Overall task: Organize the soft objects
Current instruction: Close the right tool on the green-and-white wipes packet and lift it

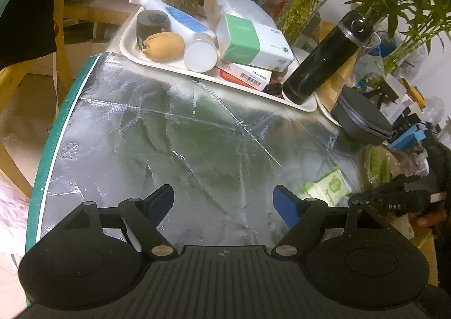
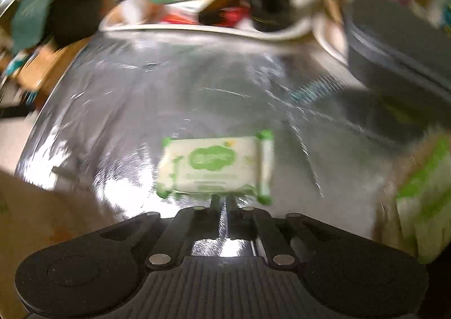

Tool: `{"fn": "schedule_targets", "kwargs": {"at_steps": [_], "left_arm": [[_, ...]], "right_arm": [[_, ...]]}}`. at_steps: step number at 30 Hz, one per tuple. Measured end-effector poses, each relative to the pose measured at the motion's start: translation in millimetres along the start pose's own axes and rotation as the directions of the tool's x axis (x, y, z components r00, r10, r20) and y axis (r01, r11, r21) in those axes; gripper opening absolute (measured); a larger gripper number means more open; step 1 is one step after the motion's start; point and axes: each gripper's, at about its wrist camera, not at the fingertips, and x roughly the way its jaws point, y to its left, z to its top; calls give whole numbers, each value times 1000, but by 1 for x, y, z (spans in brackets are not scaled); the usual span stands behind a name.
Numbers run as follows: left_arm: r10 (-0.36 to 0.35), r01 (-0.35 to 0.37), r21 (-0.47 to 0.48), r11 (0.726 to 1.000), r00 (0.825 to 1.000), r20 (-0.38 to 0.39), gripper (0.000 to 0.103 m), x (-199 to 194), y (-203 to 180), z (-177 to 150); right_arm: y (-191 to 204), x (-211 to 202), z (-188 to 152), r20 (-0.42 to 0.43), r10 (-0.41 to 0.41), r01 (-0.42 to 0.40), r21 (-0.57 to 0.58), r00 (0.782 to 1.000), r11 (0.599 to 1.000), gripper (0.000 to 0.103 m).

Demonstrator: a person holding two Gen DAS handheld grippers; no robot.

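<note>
The green-and-white wipes pack (image 2: 215,168) lay flat on the silver foil mat (image 2: 141,110), dead centre of the blurry right wrist view. The right gripper (image 2: 224,200) sat just below it, jaws barely apart with nothing pinched. The left gripper (image 1: 224,203) hung wide open and empty at the bottom of its view.

A green-and-white wipes pack (image 2: 215,166) lies on a silver foil mat (image 1: 169,135).
</note>
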Motion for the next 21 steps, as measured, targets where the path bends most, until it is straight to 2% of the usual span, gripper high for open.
{"fn": "schedule_targets", "kwargs": {"at_steps": [1,2,3,4,7,10,12,21], "left_arm": [[1,-1,2,1000,1000,0,78,0,0,0],[2,-2,3,1000,1000,0,78,0,0,0],[4,-4,3,1000,1000,0,78,0,0,0],[8,-8,2,1000,1000,0,78,1,0,0],[15,-15,-5,1000,1000,-1,78,1,2,0],[12,-12,-5,1000,1000,0,78,1,2,0],[10,-10,-4,1000,1000,-1,78,1,2,0],[4,-4,0,1000,1000,-10,78,5,0,1]], "right_arm": [[4,0,1,18,-2,3,-37,1000,999,43],[8,1,2,37,-8,11,-68,999,998,56],[12,1,2,66,-26,33,-114,997,993,77],[16,2,3,89,-47,60,-156,995,986,85],[22,11,8,111,-117,141,-235,987,962,88],[22,25,9,89,-146,166,-279,985,946,88],[19,31,9,81,-140,158,-296,987,942,92],[28,48,25,185,-156,199,-238,970,951,93]]}}
